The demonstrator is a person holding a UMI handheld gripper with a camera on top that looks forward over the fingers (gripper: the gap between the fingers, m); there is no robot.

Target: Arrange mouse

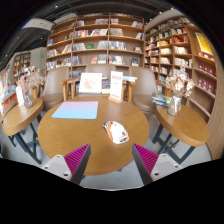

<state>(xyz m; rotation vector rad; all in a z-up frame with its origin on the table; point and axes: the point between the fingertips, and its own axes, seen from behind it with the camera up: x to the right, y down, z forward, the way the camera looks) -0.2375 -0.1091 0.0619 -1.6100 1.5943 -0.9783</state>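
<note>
A white mouse with an orange mark [116,131] lies on the round wooden table [60,135], to the right of a light blue mouse pad [76,110]. My gripper [111,160] is open and empty, held above the near edge of the table. Its pink pads [76,158] stand wide apart. The mouse lies just ahead of the fingers, nearer the right one, and touches neither.
Two upright sign cards [91,83] stand beyond the table. Other wooden tables sit at the left [18,113] and right [185,122]. Bookshelves [95,45] line the back and right walls. Grey floor shows below the near table edge.
</note>
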